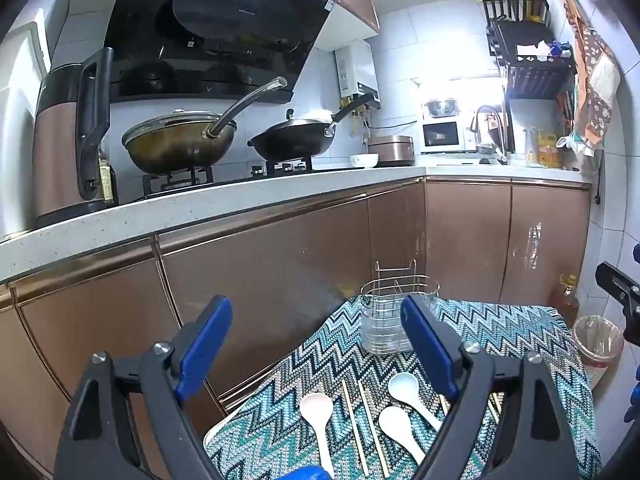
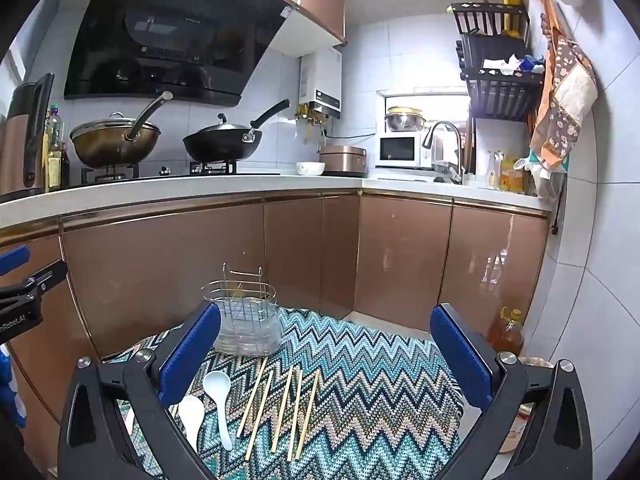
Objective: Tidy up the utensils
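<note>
A wire utensil holder (image 1: 390,312) with a clear base stands at the far end of a zigzag-patterned cloth (image 1: 500,344); it also shows in the right wrist view (image 2: 246,320). Three spoons lie on the cloth: a pinkish one (image 1: 318,414) and two white ones (image 1: 404,388) (image 1: 396,426). Several wooden chopsticks (image 2: 286,412) lie beside the white spoons (image 2: 218,390). My left gripper (image 1: 316,340) is open and empty above the spoons. My right gripper (image 2: 326,344) is open and empty above the chopsticks.
Brown cabinet fronts (image 2: 200,264) stand close behind the cloth. The counter above holds two woks (image 2: 222,142), a kettle (image 1: 68,136) and a sink tap (image 2: 444,136). An oil bottle (image 2: 506,330) and a lined bin (image 1: 598,340) stand on the floor at right.
</note>
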Motion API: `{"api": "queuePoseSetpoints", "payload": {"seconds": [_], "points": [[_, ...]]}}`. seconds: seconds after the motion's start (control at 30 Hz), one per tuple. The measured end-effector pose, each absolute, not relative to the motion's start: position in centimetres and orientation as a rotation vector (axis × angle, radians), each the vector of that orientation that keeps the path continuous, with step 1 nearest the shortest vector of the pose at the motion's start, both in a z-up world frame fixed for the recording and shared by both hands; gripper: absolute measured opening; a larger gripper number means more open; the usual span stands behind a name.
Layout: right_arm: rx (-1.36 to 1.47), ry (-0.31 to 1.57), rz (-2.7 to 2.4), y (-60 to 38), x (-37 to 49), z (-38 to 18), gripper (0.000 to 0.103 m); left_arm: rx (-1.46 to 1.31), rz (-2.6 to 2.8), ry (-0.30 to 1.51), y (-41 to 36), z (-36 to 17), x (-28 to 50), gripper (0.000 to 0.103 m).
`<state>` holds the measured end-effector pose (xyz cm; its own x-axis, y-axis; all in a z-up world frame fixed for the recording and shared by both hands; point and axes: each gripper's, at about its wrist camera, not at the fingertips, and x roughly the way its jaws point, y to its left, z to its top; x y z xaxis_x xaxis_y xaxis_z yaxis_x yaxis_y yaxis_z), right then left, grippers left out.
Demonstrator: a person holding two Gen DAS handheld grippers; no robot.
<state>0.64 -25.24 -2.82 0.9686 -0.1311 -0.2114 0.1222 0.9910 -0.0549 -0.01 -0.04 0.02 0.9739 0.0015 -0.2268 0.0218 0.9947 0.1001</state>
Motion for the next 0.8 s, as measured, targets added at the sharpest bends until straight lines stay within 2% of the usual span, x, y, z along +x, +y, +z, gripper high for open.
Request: {"api": "queuePoseSetpoints", "payload": {"seconds": [0.8], "points": [[-0.001,0.224,-0.096,-25.5,1.1,-2.9,0.103,0.142,-0.051,0.28,1.1,-0.1,1.0,0.086]]}}
